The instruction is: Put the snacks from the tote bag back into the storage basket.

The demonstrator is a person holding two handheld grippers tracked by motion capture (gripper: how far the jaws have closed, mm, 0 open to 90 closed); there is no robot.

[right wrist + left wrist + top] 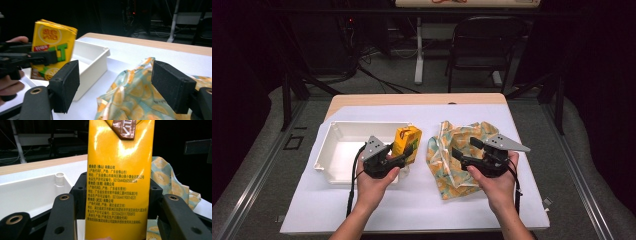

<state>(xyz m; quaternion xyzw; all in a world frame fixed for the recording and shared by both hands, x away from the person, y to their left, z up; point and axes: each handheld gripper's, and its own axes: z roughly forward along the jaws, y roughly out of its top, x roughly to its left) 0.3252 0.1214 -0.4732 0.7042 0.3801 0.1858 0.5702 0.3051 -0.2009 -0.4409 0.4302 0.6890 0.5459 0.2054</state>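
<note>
Left tongs [117,202] around yellow carton [120,170].

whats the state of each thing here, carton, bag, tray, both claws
yellow drink carton: upright, lifted, clamped in the left claw by the tray's right end
left claw: shut on the carton
right claw: open, holding nothing, over the bag
patterned bag: crumpled, lying on the white sheet
white tray: upright, open-topped, nothing seen inside
</note>
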